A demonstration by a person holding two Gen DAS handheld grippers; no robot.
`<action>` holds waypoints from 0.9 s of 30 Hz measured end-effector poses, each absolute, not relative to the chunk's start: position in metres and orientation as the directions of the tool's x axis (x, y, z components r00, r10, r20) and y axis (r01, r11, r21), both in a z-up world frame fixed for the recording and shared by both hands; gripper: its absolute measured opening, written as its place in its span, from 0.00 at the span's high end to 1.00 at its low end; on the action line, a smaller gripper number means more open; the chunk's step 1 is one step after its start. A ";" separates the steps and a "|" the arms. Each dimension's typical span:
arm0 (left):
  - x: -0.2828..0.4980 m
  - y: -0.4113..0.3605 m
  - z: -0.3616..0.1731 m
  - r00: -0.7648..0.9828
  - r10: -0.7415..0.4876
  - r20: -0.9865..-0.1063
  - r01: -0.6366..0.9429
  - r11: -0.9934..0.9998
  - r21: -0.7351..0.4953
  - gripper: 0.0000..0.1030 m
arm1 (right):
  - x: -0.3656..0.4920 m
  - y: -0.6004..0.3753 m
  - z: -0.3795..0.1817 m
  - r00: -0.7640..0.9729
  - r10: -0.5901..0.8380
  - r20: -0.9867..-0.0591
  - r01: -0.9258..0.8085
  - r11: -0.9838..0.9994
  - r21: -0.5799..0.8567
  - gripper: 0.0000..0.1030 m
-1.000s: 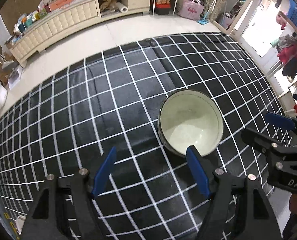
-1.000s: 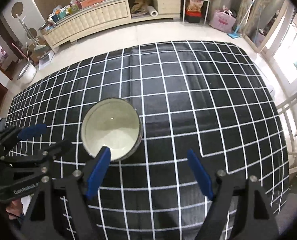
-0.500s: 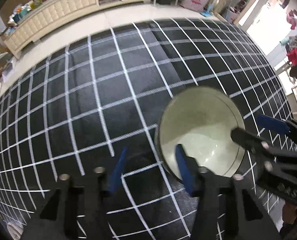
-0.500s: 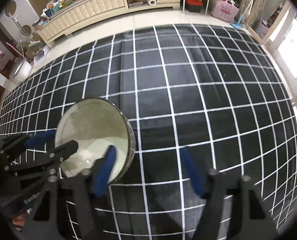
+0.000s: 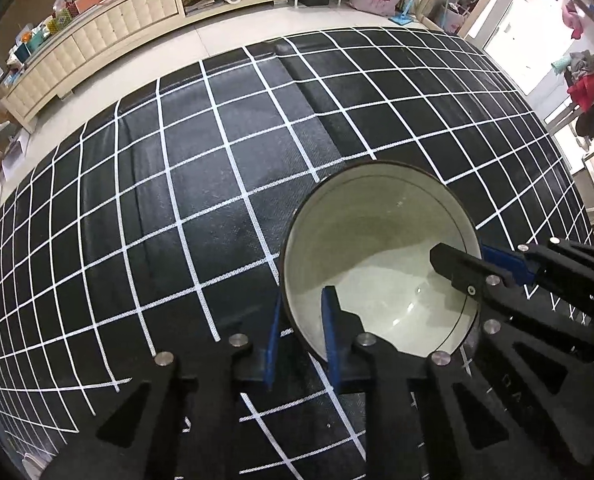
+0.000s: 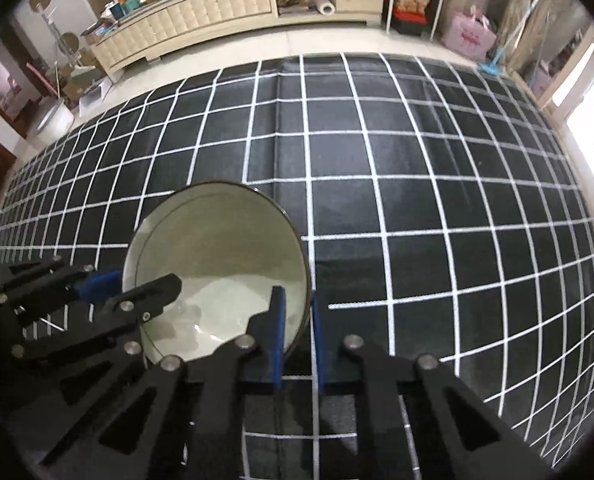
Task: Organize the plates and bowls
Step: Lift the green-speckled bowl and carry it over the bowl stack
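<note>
A black cloth with a white grid [image 5: 217, 184] covered the supporting surface, filling most of both frames. One pale bowl [image 5: 377, 264] sat on it, lower right in the left view.

A round, pale green ceramic bowl with a dark rim [image 5: 381, 264] sits on a black cloth with a white grid pattern [image 5: 201, 184]. The left gripper [image 5: 302, 320], black with blue finger pads, straddles the bowl's near-left rim, one pad inside the bowl and the other outside, closed against the wall. The right gripper [image 5: 482, 256] reaches in from the right, its black finger over the bowl's interior and its blue pad outside the right rim. Beyond the cloth, a long cream cabinet [image 5: 109, 52] stands on a pale tiled floor [image 5: 225, 32].
</note>
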State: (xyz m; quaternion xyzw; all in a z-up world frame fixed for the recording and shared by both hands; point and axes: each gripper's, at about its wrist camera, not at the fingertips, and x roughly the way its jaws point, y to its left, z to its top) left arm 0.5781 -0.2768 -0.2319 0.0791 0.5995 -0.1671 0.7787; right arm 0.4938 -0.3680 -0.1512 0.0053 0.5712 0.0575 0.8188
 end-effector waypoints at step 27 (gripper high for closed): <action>0.433 -0.100 -0.099 0.323 -0.200 -0.925 0.223 0.966 -0.131 0.86 | 0.382 -0.250 -0.052 0.360 0.251 -0.899 -0.192 0.962 0.192 0.88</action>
